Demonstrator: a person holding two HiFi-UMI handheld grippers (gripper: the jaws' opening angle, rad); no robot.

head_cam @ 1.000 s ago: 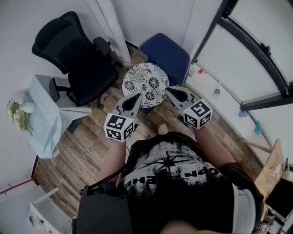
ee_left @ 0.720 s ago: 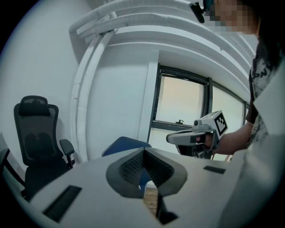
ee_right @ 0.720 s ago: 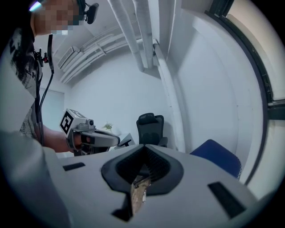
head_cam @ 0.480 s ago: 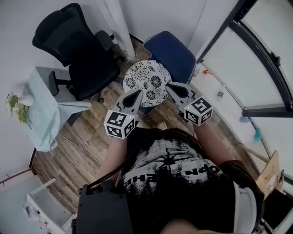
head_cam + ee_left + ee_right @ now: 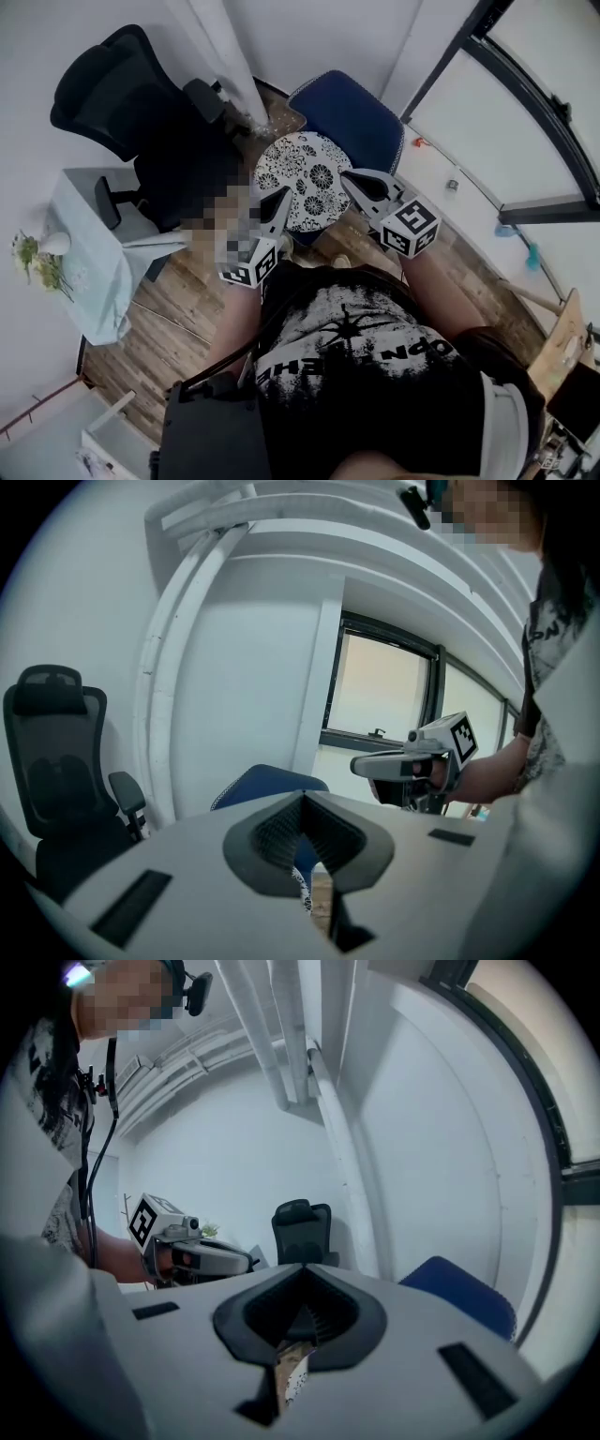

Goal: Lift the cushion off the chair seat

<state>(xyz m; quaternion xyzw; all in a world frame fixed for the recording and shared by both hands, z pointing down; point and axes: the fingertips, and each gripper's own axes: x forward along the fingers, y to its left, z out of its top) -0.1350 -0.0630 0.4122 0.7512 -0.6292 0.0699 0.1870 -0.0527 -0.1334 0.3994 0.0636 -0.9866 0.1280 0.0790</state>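
Cushion [image 5: 307, 173], round, white with black flower print, lying on seat of blue padded chair [image 5: 352, 117]; approach in hand, left tool [image 5: 278, 201] and right tool [image 5: 353, 180] both pinched shut, empty, near its front edge. Next, likely: spread both, clamp opposite rims, raise level.

The head view looks steeply down, both gripper views nearly level, all sharing the blue chair [image 5: 352, 117].
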